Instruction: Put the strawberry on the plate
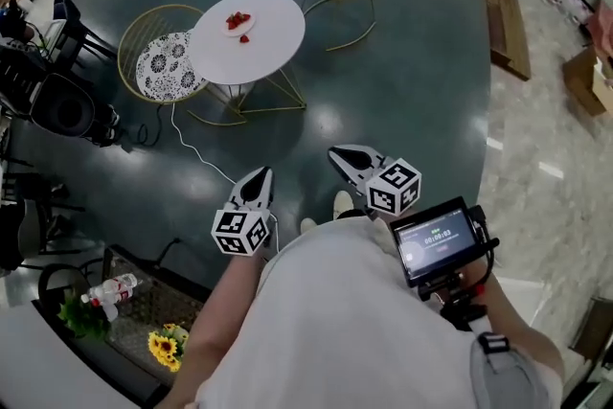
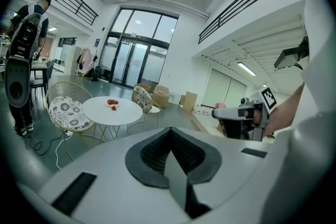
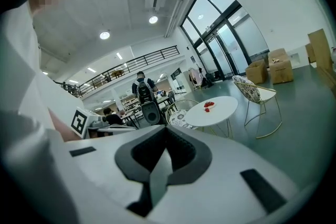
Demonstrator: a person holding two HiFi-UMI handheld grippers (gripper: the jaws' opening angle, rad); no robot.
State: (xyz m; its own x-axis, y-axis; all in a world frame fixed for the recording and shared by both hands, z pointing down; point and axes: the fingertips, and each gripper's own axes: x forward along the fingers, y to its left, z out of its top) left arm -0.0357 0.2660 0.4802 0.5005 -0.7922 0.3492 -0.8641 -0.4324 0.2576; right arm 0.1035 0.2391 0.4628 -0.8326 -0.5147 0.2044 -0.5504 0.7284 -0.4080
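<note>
1 small red strawberry [image 1: 244, 38] is being shown lying on the white table [image 1: 278, 34], just beside the plate [image 1: 228, 25] of red fruit. Its detail is being lost to distance. The left gripper [image 1: 255, 182] and right gripper [image 1: 345, 156] are being held well apart from the table, jaws pressed together on nothing.
</note>
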